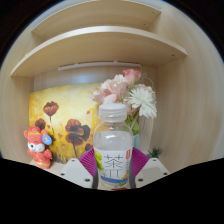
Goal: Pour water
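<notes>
The single camera is riding on the gripper (113, 172) and facing forward along its two fingers (88, 160); it is sitting low and very near the bottle (114, 143) standing between them; it is looking slightly upward into a wooden alcove, taking in the curved shelf (100, 45) above, the flowers (128, 95) and the painting (62, 118) behind; its wide lens is bending the shelf edges.

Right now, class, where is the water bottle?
In the gripper view, the water bottle stands upright between the fingers, in front of the flowers, with the orange toy figure off to its left by the flower painting.
</notes>
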Available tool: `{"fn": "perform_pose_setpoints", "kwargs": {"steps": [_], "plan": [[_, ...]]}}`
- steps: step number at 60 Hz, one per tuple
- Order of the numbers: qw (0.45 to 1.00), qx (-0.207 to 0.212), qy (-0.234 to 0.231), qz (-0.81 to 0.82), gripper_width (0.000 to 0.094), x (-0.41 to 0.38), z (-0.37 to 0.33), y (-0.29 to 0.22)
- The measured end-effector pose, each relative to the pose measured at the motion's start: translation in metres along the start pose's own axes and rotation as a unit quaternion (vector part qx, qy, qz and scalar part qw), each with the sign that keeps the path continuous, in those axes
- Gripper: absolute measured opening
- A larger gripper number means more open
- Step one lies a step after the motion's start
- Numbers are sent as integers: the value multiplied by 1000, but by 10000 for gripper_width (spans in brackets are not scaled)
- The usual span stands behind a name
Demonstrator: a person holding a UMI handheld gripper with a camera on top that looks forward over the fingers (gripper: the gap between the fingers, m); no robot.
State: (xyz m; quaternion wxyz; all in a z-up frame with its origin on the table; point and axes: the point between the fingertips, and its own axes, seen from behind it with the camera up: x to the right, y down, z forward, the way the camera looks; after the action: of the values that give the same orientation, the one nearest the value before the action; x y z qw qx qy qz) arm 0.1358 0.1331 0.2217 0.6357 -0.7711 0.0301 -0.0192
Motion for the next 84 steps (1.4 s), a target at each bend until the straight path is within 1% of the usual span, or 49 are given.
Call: {"fn": "perform_pose_setpoints", "kwargs": {"steps": [8, 20, 27, 30, 32, 37, 42, 51, 54, 58, 60, 64, 72, 77, 84], "plan": [[999, -42, 2, -17, 426, 10, 18, 58], [997, -73, -2, -27, 423, 16, 41, 119], [997, -78, -7, -13, 426, 15, 46, 140], [996, -84, -10, -8, 445, 14, 45, 153], [998, -68, -11, -7, 448, 15, 44, 148], [998, -58, -8, 5, 448, 16, 42, 150], [998, -54, -11, 4, 460, 16, 42, 149], [998, -64, -8, -4, 540, 17, 44, 150], [997, -82, 1, -6, 572, 20, 44, 159], [994, -112, 8, -12, 669, 22, 41, 174], [992, -121, 8, -13, 694, 21, 39, 179], [991, -130, 3, -17, 711, 19, 33, 185], [988, -153, 17, -28, 745, 21, 8, 203], [983, -179, 19, -34, 747, 15, -19, 220], [978, -203, 22, -32, 745, -6, -70, 233]]}}
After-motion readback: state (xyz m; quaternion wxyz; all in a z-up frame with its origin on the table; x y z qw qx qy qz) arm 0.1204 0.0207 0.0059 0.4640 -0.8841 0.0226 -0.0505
